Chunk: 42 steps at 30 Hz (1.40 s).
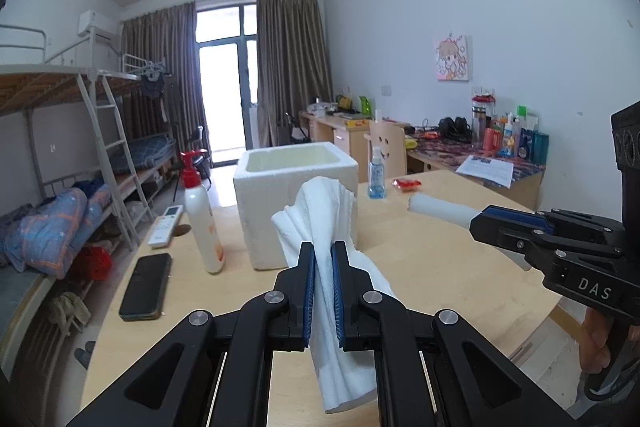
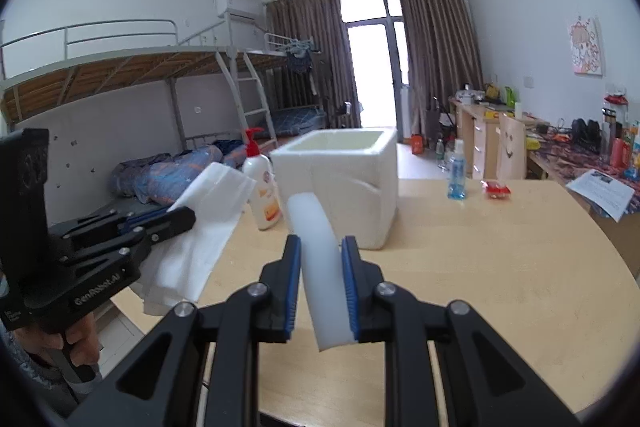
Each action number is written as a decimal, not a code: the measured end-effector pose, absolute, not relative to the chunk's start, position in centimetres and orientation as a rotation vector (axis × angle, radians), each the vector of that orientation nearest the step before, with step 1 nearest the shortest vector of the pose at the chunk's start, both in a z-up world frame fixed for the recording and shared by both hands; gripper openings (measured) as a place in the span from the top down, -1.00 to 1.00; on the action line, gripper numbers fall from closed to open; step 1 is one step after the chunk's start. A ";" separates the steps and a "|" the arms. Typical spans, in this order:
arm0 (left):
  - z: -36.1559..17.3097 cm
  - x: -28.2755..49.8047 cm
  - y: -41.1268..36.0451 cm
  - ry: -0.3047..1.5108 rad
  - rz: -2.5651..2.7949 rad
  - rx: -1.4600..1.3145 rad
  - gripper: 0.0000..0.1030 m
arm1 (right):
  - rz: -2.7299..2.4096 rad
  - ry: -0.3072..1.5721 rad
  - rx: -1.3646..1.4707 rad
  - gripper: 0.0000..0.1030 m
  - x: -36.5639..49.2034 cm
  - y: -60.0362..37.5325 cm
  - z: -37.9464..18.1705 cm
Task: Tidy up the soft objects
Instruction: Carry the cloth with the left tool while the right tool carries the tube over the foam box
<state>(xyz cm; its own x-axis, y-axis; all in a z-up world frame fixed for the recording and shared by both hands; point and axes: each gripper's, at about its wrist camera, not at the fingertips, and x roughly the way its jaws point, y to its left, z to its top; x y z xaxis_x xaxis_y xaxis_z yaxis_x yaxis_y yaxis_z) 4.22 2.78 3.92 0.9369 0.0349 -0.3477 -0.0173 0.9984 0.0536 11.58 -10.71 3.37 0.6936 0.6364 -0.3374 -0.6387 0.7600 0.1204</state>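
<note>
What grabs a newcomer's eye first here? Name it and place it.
The two claws, each shut on something white and held above the table: the left claw pinches a crumpled foam sheet, and the right claw clamps a foam tube. Just beyond them an open foam box stands on the table, with a red-capped lotion bottle at its left.

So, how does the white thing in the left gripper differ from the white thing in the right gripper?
The foam sheet in the left gripper is thin, wide and folded into wavy layers; the foam strip in the right gripper is thick, narrow and smooth. The sheet hangs limp below the fingers, while the strip keeps a bent bar shape. Both are white, soft, clamped and held above the table near the foam box.
</note>
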 end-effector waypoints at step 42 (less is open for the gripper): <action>7.8 12.5 7.8 0.329 0.063 0.017 0.82 | 0.736 0.396 -0.084 0.53 21.0 -5.0 8.2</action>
<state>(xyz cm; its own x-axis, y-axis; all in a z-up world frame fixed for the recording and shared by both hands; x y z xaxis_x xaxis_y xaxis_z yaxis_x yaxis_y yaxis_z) 12.46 7.78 7.83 0.9445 0.0644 -0.3221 -0.0590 0.9979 0.0266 20.96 -4.98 8.23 0.6713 0.6365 -0.3798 -0.6678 0.7417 0.0626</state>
